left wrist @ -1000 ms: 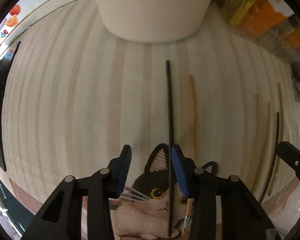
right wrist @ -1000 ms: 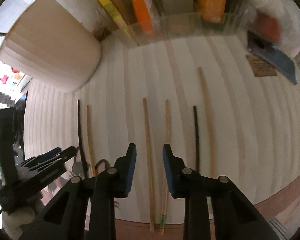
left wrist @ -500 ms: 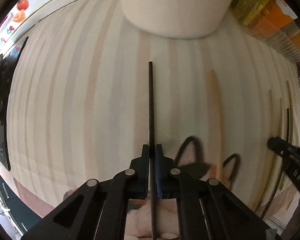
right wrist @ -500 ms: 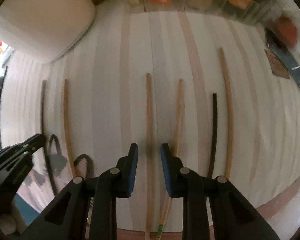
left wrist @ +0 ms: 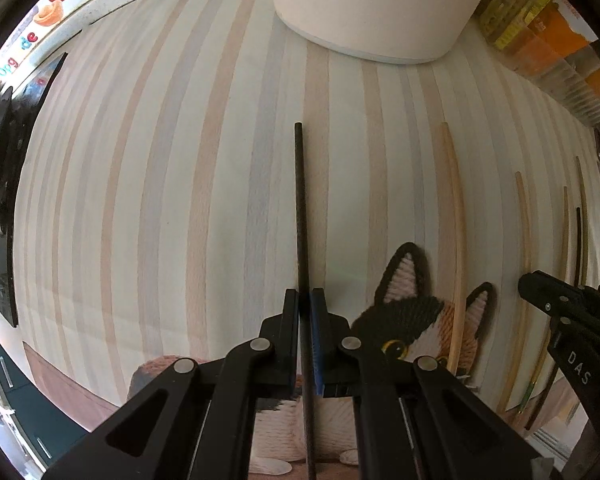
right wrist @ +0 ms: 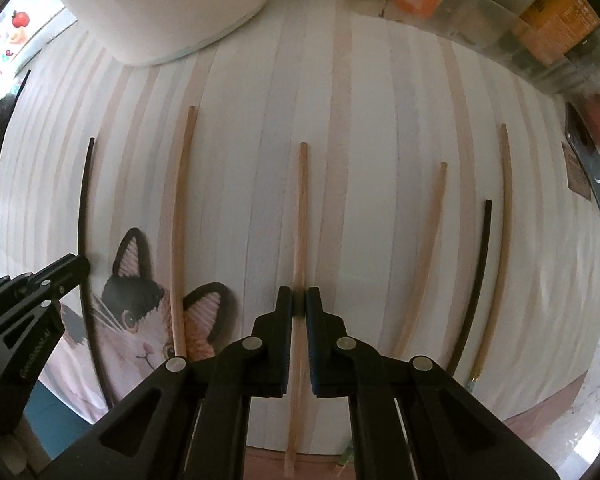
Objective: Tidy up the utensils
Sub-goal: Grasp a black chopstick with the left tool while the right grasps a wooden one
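At six o'clock on the striped surface [left wrist: 148, 200], both tongs have just closed: left tongs [left wrist: 305, 300] pinch the black chopstick [left wrist: 300, 208], right tongs [right wrist: 299, 300] the wooden chopstick [right wrist: 301, 216]. Both seem ready for lifting toward the cream holder [left wrist: 372, 8] at twelve.

A pale striped wooden table [right wrist: 380, 80] carries scattered chopsticks [right wrist: 420, 256], a cream container [left wrist: 372, 4] and a cat mat [right wrist: 140, 320].
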### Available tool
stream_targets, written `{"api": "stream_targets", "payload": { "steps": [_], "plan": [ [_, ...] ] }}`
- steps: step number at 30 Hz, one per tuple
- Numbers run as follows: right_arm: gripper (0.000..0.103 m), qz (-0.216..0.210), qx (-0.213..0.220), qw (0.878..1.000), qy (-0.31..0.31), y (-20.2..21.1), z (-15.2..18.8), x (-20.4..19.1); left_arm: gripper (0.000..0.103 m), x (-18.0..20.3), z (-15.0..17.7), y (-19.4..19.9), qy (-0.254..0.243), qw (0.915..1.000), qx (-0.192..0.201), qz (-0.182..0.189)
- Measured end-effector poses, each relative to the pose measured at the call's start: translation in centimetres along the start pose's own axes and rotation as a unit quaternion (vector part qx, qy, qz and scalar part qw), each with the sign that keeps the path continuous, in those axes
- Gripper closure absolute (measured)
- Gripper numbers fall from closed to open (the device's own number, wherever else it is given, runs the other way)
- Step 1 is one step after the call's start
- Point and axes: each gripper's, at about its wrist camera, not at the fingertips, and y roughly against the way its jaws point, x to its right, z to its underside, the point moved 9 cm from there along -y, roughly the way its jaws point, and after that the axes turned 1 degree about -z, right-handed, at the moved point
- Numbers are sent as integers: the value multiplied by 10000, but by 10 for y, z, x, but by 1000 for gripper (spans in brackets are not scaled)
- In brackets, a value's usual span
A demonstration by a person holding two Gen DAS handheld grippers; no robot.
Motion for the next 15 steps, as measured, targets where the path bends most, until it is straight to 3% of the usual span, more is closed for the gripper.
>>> {"api": "stream_targets", "payload": {
  "steps": [15],
  "plan": [
    [96, 165, 26, 9998, -104, -10, -7, 6, 99, 11, 0, -6, 46, 10000, 31, -14]
  ]
}}
